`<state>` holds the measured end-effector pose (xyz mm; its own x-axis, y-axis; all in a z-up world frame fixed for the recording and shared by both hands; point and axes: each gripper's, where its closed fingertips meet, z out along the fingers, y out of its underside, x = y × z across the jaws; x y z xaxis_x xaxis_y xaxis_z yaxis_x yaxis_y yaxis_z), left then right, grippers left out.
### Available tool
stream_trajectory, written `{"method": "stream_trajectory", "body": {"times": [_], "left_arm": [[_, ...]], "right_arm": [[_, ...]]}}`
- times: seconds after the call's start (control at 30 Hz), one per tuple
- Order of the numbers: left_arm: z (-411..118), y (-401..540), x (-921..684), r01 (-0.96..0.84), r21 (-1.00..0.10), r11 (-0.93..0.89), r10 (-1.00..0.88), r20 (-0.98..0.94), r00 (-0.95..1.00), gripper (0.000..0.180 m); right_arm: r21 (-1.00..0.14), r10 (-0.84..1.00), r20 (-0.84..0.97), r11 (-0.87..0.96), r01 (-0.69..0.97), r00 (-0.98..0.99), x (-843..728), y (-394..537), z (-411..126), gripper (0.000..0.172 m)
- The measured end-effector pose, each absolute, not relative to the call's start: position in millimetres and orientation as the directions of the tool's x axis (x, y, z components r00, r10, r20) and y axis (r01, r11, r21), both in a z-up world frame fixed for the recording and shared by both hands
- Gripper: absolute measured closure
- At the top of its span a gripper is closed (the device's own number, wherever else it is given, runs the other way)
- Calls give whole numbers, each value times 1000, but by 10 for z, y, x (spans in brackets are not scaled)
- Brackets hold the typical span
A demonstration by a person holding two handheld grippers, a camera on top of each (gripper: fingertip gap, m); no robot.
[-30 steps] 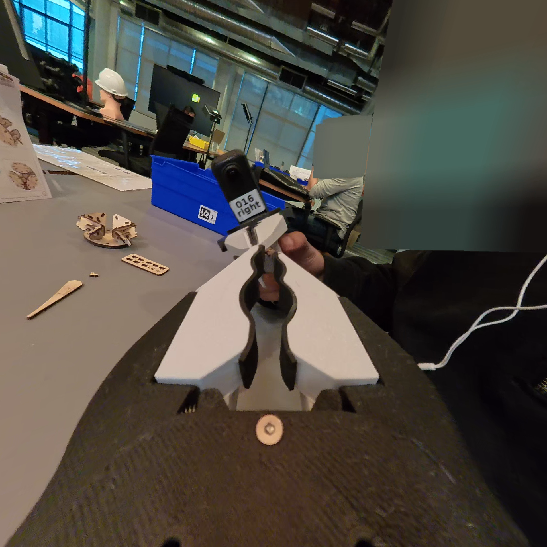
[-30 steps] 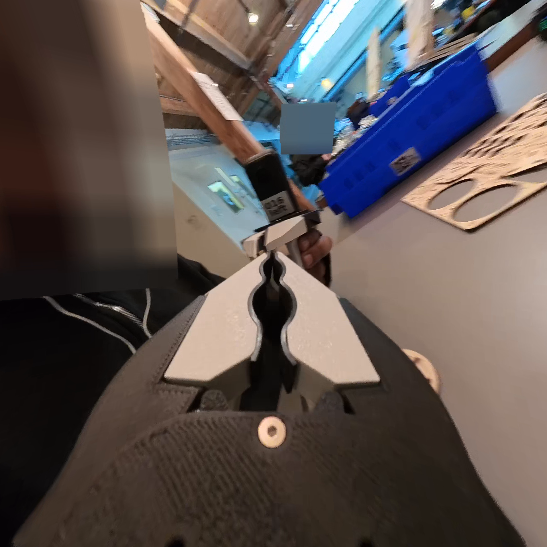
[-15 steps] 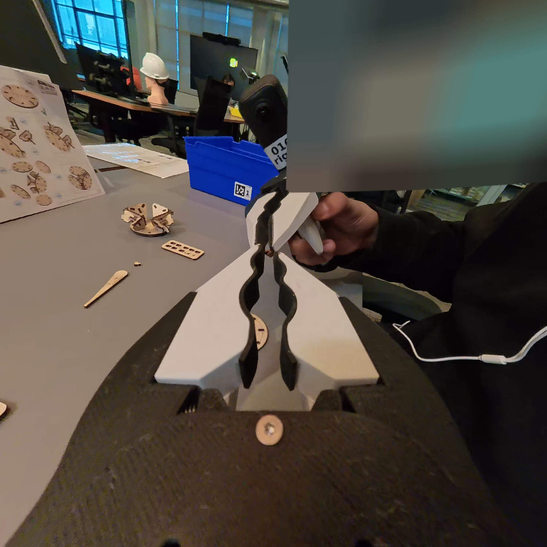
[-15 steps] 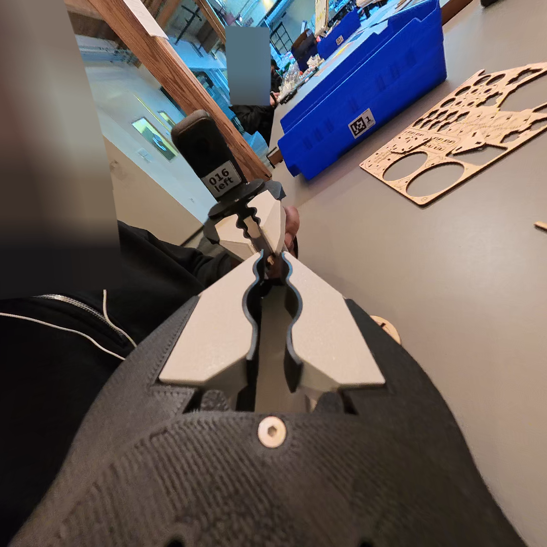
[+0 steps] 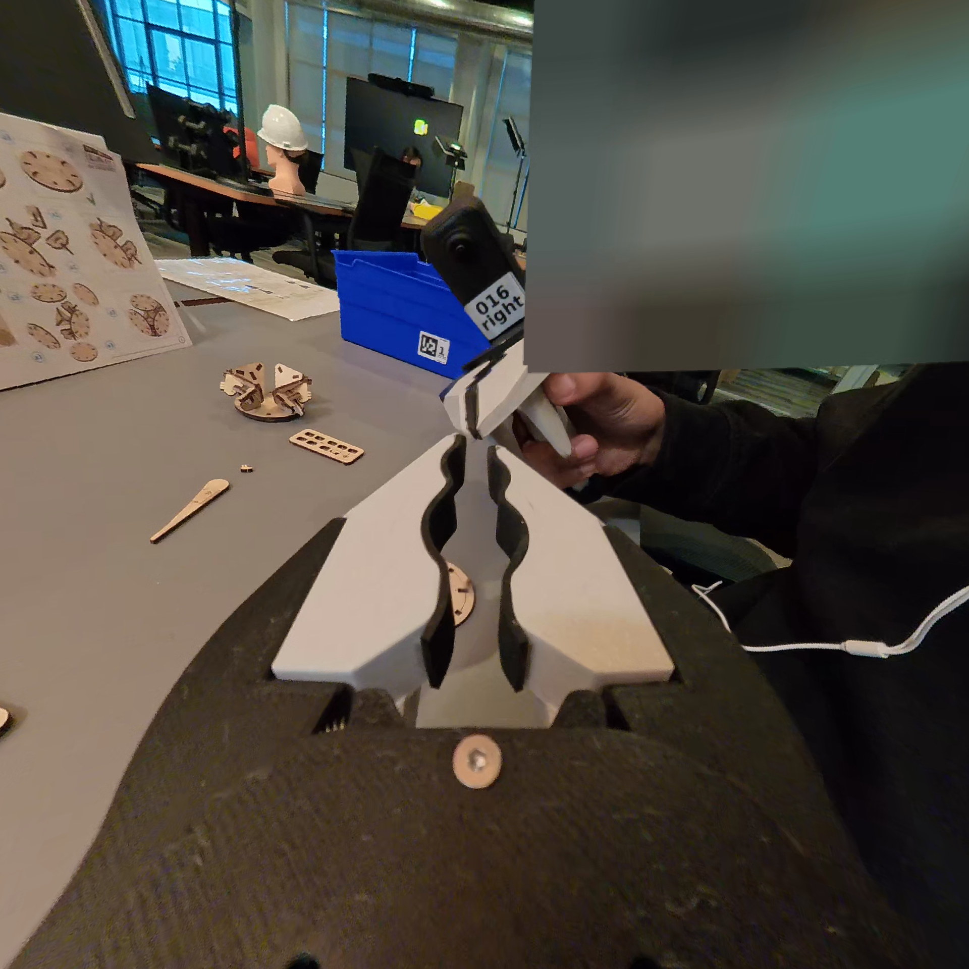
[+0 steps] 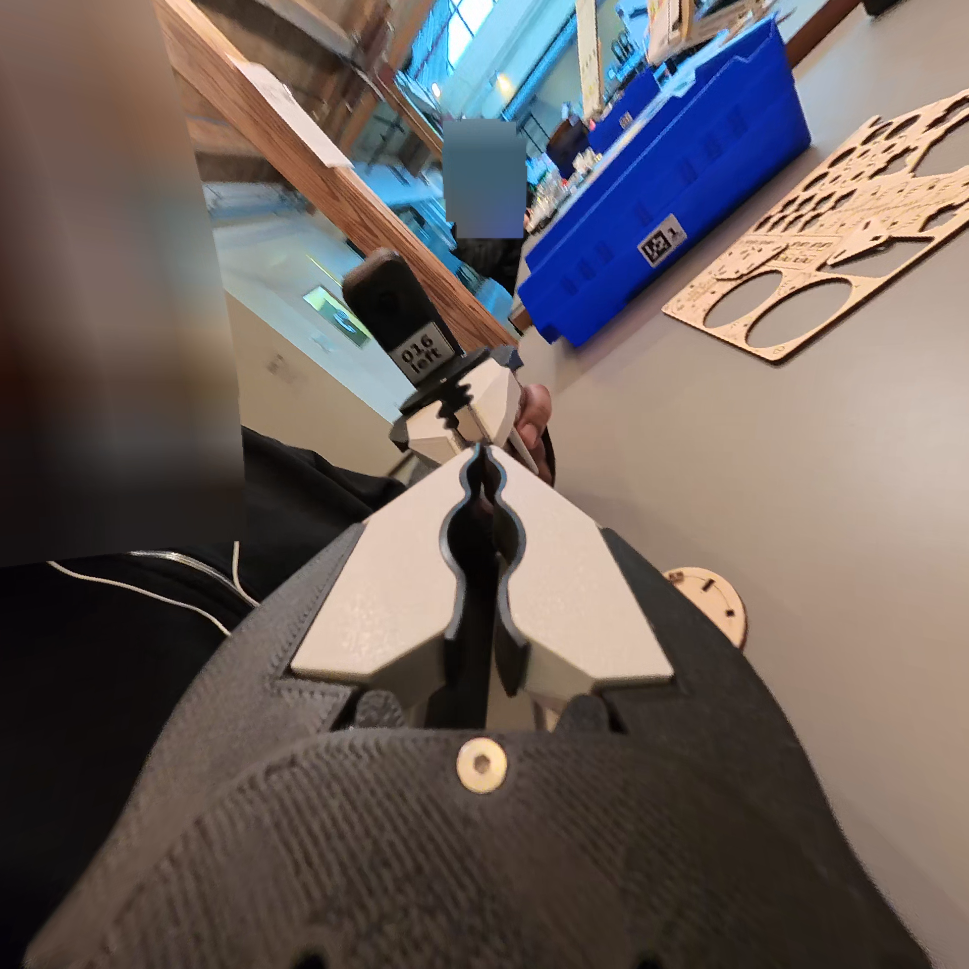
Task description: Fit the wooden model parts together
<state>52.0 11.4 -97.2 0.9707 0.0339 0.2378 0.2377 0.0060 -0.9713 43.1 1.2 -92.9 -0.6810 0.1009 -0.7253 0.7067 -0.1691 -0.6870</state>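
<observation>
A workshop with tall windows, and a grey table (image 5: pixel 131 524) strewn with small wooden cut-outs.

Over the table's near edge the two tongs meet tip to tip: the left tongs (image 5: pixel 476 452) stand slightly spread with nothing between them, and the right tongs (image 6: pixel 480 450) are pressed together, with no piece visible in them. The left pair points toward the person's right hand (image 5: pixel 603 419), the right pair back toward the left. A round wooden disc (image 5: pixel 460 595) lies flat on the table just under both, nearer than anything else. Well off to the left lie a slotted strip (image 5: pixel 326 446), a tapered stick (image 5: pixel 190 509) pointing slantwise, and a half-built wooden wheel (image 5: pixel 266 390); a blue bin (image 5: pixel 388 309) stands behind.
</observation>
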Motion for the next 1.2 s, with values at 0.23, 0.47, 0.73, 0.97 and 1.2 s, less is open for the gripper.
{"method": "stream_trajectory", "body": {"times": [0.23, 0.47, 0.73, 0.97, 1.2], "left_arm": [[-980, 47, 359, 296, -954, 37, 88, 298, 950, 179], [-982, 35, 330, 329, -943, 49, 80, 332, 940, 176], [-999, 56, 346, 332, -942, 38, 71, 334, 940, 174], [-1019, 79, 357, 312, -950, 21, 83, 312, 946, 173], [-1025, 97, 393, 299, -954, 9, 71, 299, 952, 173]], "right_arm": [[-739, 259, -671, -165, 653, -694, 312, 199, -1044, 172], [-810, 585, -456, 39, 585, -670, 438, 861, -1185, 171], [-641, 657, -89, 537, 548, -748, 1168, 1312, -1862, 158], [-581, 661, -2, 610, 539, -750, 1189, 1377, -2083, 162], [-596, 659, -29, 592, 542, -752, 1132, 1308, -2066, 169]]}}
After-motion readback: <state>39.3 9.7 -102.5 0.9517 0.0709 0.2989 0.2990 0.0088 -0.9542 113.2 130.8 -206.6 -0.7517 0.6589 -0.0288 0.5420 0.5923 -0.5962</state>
